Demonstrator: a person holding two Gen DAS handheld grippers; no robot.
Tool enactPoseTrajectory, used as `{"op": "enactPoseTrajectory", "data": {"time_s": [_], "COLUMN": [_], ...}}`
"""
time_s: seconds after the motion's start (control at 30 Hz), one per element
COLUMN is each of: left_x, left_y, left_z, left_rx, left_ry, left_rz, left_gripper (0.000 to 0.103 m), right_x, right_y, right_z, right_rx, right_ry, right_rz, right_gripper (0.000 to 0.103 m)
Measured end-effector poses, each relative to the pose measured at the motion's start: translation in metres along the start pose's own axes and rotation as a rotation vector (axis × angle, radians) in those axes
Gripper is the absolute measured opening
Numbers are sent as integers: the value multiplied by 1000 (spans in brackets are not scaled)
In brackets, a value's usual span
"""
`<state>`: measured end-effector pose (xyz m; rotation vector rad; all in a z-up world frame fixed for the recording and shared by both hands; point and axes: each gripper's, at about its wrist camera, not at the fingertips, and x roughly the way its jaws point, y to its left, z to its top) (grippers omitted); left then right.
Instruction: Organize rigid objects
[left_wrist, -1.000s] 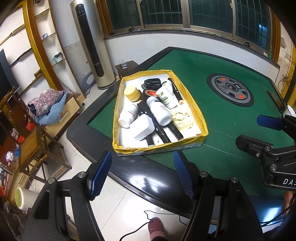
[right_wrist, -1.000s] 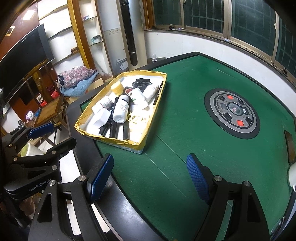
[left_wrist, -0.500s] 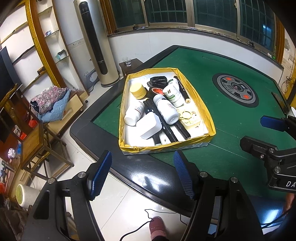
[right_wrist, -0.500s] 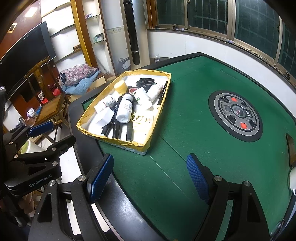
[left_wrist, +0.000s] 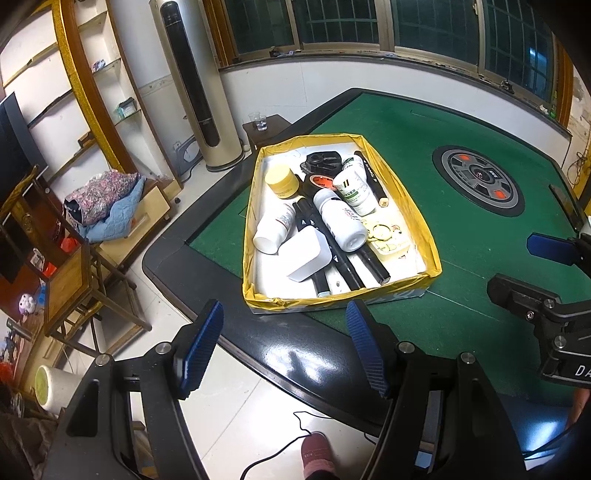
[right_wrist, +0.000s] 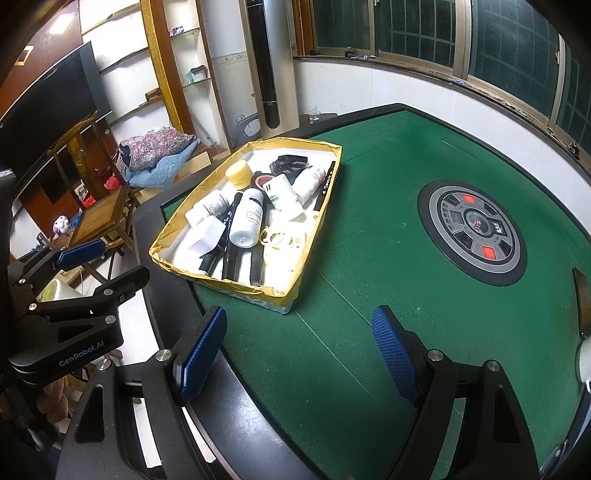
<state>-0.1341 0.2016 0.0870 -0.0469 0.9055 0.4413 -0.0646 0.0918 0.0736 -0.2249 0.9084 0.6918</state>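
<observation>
Both tools released and empty – left tool (left_wrist: 282, 349) hangs near the table (left_wrist: 424, 206) edge, right tool (right_wrist: 299, 352) over bare felt – while bottles, markers and jar sit jumbled in the yellow-rimmed tray (left_wrist: 424, 229) at the table's left, likely awaiting first pick.

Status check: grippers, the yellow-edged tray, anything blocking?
Left gripper open, empty. Right gripper open, empty. Tray on green table, full of bottles and markers, untouched. Nothing blocking.

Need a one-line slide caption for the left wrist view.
Open left gripper hovers at the table edge before a yellow-rimmed box of bottles and markers on the green table.
</observation>
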Motion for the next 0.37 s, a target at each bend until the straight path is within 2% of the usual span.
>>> {"op": "enactPoseTrajectory", "data": {"time_s": [0.13, 0.23, 0.37], "left_x": [1, 2, 3], "left_y": [12, 18, 17], "left_z": [3, 3, 2], "left_rx": [-67, -97, -90], "left_ry": [19, 25, 19], "left_rz": [-41, -39, -39], "left_gripper": [69, 69, 69], "right_x": [2, 2, 2], "right_y": [-3, -3, -4], "right_z": [1, 1, 1], "right_rx": [4, 5, 7], "right_ry": [0, 1, -1], "right_rz": [1, -1, -2], "right_gripper": [77, 77, 77]}}
